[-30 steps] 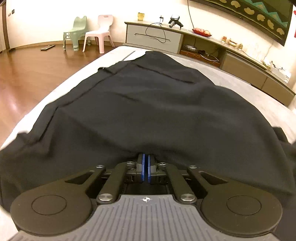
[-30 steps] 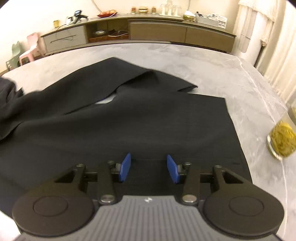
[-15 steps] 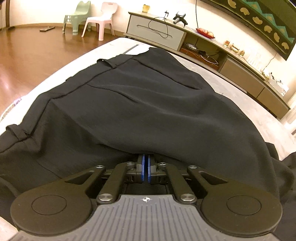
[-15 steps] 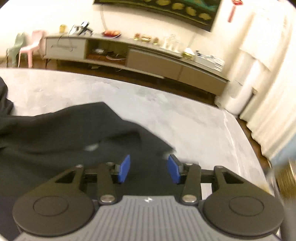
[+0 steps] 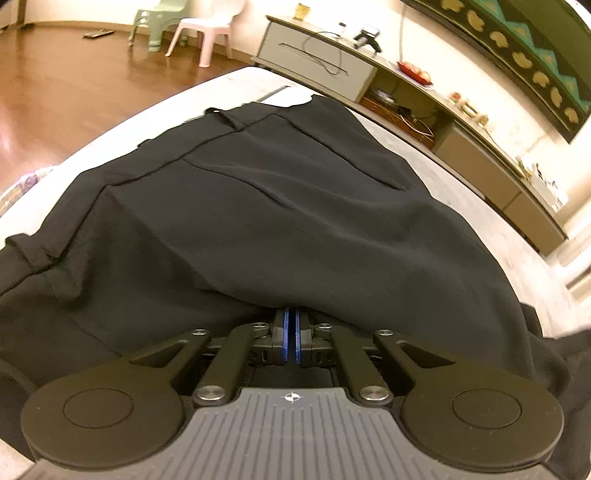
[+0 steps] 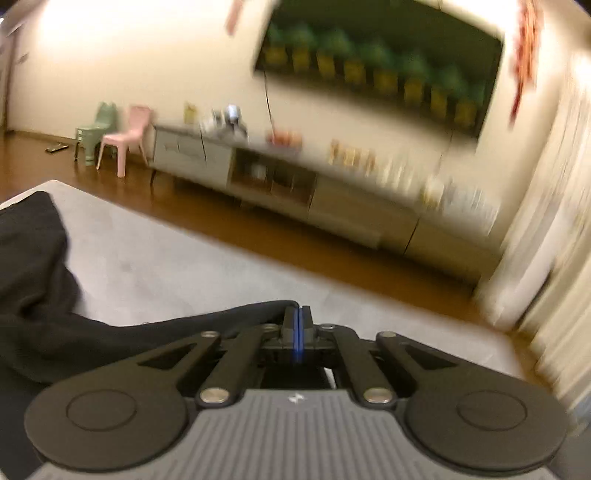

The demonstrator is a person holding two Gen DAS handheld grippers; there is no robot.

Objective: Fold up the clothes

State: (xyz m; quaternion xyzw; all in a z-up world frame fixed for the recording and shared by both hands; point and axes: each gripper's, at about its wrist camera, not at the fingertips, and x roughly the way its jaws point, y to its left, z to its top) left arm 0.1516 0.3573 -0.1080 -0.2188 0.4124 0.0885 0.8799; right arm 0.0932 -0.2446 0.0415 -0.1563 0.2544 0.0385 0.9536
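Observation:
Black trousers (image 5: 295, 203) lie spread over the grey tabletop (image 5: 461, 192), waistband at the far end. In the left wrist view the cloth bulges up over my left gripper (image 5: 290, 314), whose blue pads are pressed together on a fold of it. In the blurred right wrist view my right gripper (image 6: 297, 310) is shut, and a thin edge of the trousers (image 6: 37, 295) runs up from the left to its tips, lifted off the tabletop (image 6: 166, 273).
A long low sideboard (image 6: 332, 206) with small items stands along the far wall beyond the table's edge. A pink chair (image 5: 207, 33) and a green chair (image 5: 155, 18) stand on the wooden floor. Pale curtains (image 6: 546, 221) hang at the right.
My right gripper went from open over the flat cloth to shut, rose and tipped up toward the wall, taking the cloth's edge along. The left gripper stayed shut on the cloth and shifted slightly.

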